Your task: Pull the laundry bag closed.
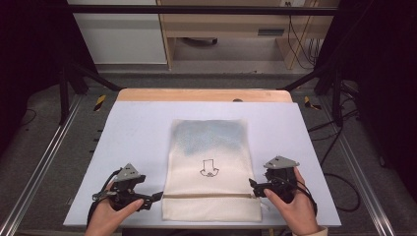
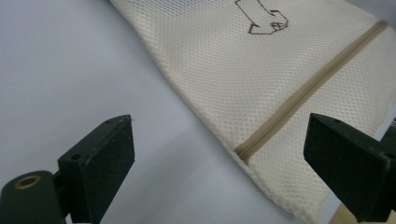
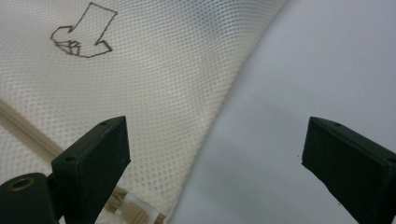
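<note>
While the mesh laundry bag (image 1: pixel 211 169) lies flat on the desk (image 1: pixel 133 137), both the left gripper (image 1: pixel 156 195) and right gripper (image 1: pixel 252 185) flank its zipper (image 2: pixel 308 88), fingers spread, holding nothing. Pinching too shallowly could let the slick mesh slip or bunch.

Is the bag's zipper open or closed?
Closed. The zipper runs as one flat tan line across the mesh bag, no gap showing.
</note>
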